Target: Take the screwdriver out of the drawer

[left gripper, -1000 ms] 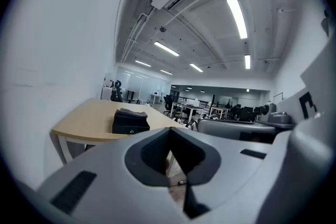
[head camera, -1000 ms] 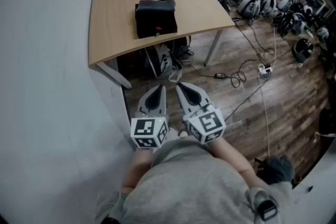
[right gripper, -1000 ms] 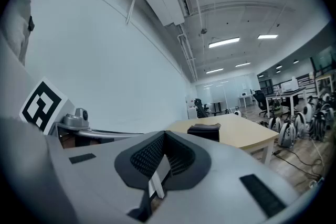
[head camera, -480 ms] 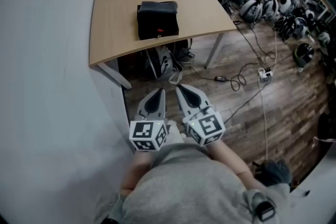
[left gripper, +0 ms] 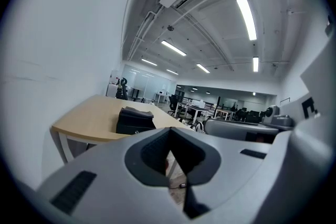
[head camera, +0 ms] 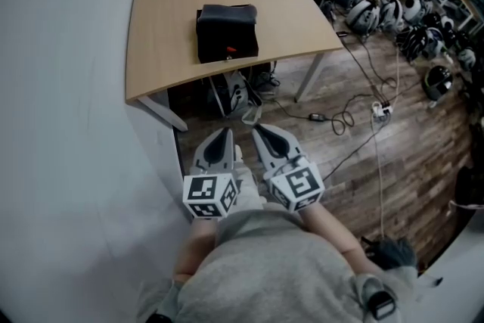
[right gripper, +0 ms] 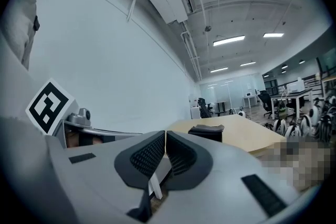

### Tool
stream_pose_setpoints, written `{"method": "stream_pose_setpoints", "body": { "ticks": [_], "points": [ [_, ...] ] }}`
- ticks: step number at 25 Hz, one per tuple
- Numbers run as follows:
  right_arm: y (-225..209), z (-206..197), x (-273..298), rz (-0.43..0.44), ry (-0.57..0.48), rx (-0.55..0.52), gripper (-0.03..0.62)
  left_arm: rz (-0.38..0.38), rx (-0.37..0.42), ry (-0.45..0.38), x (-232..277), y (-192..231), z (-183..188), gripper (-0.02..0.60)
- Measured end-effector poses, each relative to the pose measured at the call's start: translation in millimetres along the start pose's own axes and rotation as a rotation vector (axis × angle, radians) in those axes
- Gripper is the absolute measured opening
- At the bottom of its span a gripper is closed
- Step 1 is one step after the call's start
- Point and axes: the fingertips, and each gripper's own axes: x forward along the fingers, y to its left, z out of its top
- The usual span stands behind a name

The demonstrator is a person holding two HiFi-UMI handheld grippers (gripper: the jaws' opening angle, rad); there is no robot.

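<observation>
Black drawer box [head camera: 227, 30] sits upper centre of the head view on the wood table [head camera: 162, 19], red-marked front toward me. Screwdriver not visible; axis unreadable. My left gripper [head camera: 228, 132] and right gripper [head camera: 258, 129], lower centre, have jaws together, holding nothing, apart from the table.

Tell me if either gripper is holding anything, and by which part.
Nothing is held: the left gripper and right gripper both have jaws together and empty, short of the black box.
</observation>
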Motion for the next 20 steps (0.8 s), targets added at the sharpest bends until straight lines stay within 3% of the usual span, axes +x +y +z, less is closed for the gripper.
{"method": "stream_pose_setpoints", "body": {
  "ticks": [4,20],
  "points": [
    [-23,0,23,-0.034,0.015,0.015,0.000,0.008,-0.010,0.011,25,17,4,0.002],
    [-93,23,183,0.027,0.050,0.035,0.000,0.005,-0.014,0.026,160,115,62,0.002]
  ]
}}
